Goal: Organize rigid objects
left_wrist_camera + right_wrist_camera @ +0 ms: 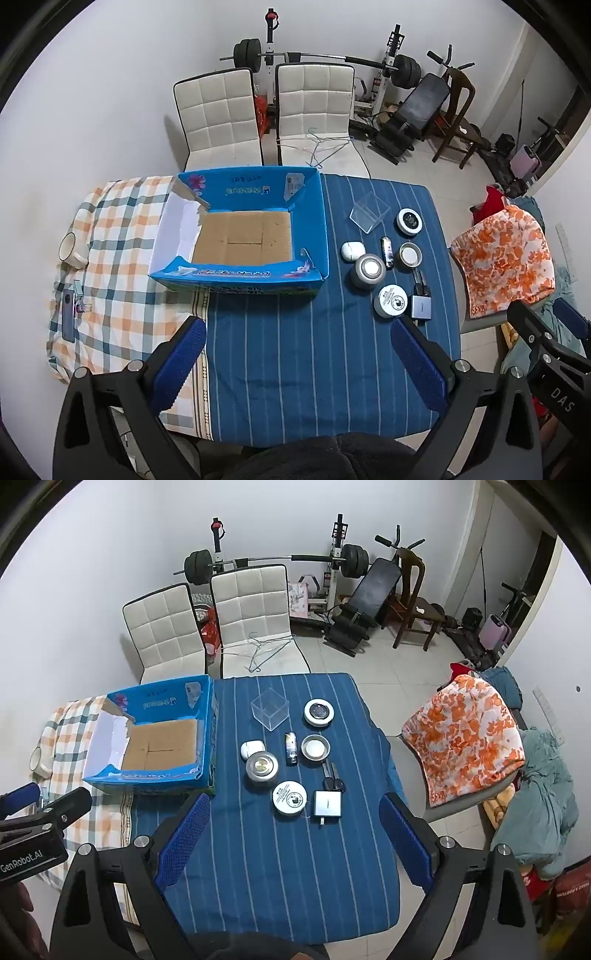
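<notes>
An open blue cardboard box with a bare brown floor sits on the table's left half. To its right on the blue striped cloth lie small items: a clear plastic cube, a white round case, white earbuds case, a silver jar, a small dark bottle, a metal tin, a white round tin, keys and a silver charger. My left gripper and right gripper hover open above the near table edge, holding nothing.
A checked cloth covers the table's left end, with a white mug and a phone on it. Two white chairs stand behind the table. A chair draped in orange floral fabric stands at the right. Gym equipment lines the back wall.
</notes>
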